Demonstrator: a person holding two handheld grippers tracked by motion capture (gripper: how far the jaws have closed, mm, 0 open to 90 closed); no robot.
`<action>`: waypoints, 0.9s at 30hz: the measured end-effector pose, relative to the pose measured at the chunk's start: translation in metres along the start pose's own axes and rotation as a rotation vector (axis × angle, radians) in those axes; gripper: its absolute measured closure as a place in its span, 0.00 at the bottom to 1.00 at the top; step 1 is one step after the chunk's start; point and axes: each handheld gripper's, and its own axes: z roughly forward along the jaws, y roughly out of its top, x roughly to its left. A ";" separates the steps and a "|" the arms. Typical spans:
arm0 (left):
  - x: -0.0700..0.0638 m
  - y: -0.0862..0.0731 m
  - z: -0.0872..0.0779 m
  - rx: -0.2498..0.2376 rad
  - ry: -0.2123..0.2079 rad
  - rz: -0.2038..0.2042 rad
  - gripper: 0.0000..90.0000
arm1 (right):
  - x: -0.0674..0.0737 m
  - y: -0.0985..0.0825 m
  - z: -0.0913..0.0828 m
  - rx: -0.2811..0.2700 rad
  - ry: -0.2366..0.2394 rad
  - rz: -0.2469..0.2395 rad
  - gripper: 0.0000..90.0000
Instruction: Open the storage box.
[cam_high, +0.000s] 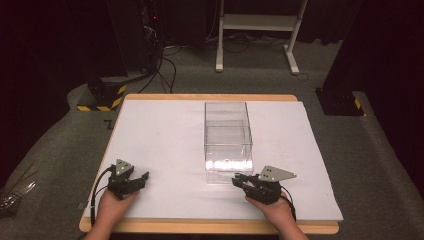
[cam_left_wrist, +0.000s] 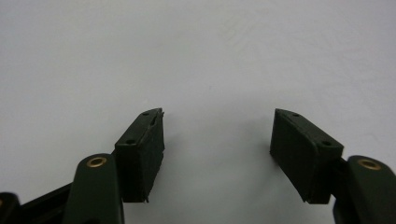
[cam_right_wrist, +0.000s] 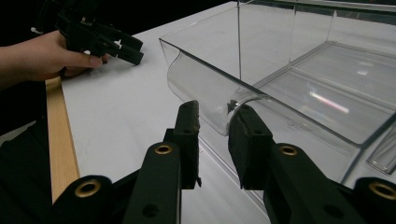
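**Right gripper at the front lip of the clear box, left gripper idle**

A clear, rectangular plastic box (cam_high: 228, 137) with an open top stands on the white tabletop (cam_high: 165, 145), about midway between the left and right edges, its long side running from near the far edge toward the near edge. A light wooden border (cam_high: 210, 227) frames the white surface.

The right gripper (cam_high: 238, 180), held in the person's right hand (cam_high: 274, 210), sits just beside the box's near right corner. In the right gripper view its 2 black jaws stand a little apart on either side of the box's curved front lip (cam_right_wrist: 212, 100); whether the pads press the plastic cannot be told.

The left gripper (cam_high: 142, 179), held in the left hand (cam_high: 114, 207), rests near the near left corner of the tabletop, well apart from the box. In the left gripper view its 2 jaws are spread wide with only bare white surface between them.
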 end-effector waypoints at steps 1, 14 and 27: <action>0.000 0.000 0.000 0.000 0.000 0.000 0.39 | 0.000 0.000 0.001 0.000 0.005 0.000 0.82; 0.000 0.000 0.000 0.000 0.000 0.000 0.39 | 0.003 -0.002 -0.003 0.011 0.051 -0.031 0.89; 0.000 0.000 0.000 0.000 0.001 0.001 0.39 | 0.009 -0.011 -0.019 0.020 0.053 -0.031 0.87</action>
